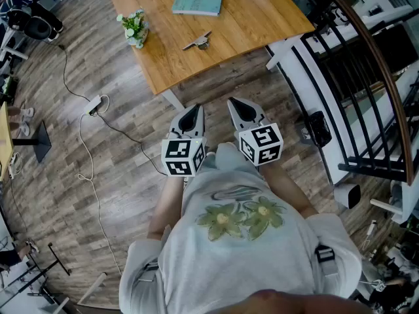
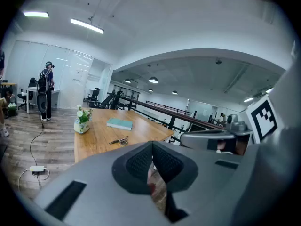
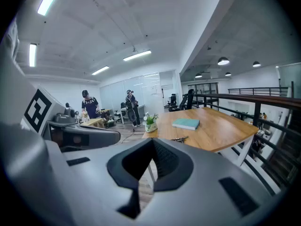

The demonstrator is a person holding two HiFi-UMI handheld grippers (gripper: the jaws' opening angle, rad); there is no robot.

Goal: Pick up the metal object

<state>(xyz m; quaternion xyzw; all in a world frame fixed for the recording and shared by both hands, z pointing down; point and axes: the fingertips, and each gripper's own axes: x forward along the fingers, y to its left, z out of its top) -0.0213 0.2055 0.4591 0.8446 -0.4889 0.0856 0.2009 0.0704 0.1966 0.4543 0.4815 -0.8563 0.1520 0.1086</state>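
The metal object point(image 1: 198, 42) is a small silvery piece lying on the wooden table point(image 1: 255, 25), near its front edge. Both gripper views show the metal object point(image 2: 119, 141) point(image 3: 179, 138) well ahead of the jaws. My left gripper point(image 1: 194, 112) point(image 2: 152, 146) and right gripper point(image 1: 236, 104) point(image 3: 153, 143) are held side by side over the floor, short of the table. They point towards the table, slightly downward. Each pair of jaws is shut, tips meeting, with nothing between them.
A teal book point(image 1: 197, 3) lies farther back on the table, and a small flower pot point(image 1: 134, 28) stands at its left corner. A cable with a power strip point(image 1: 97, 103) runs over the floor at left. A dark railing point(image 1: 366, 77) borders the right. People point(image 2: 46, 91) stand far off.
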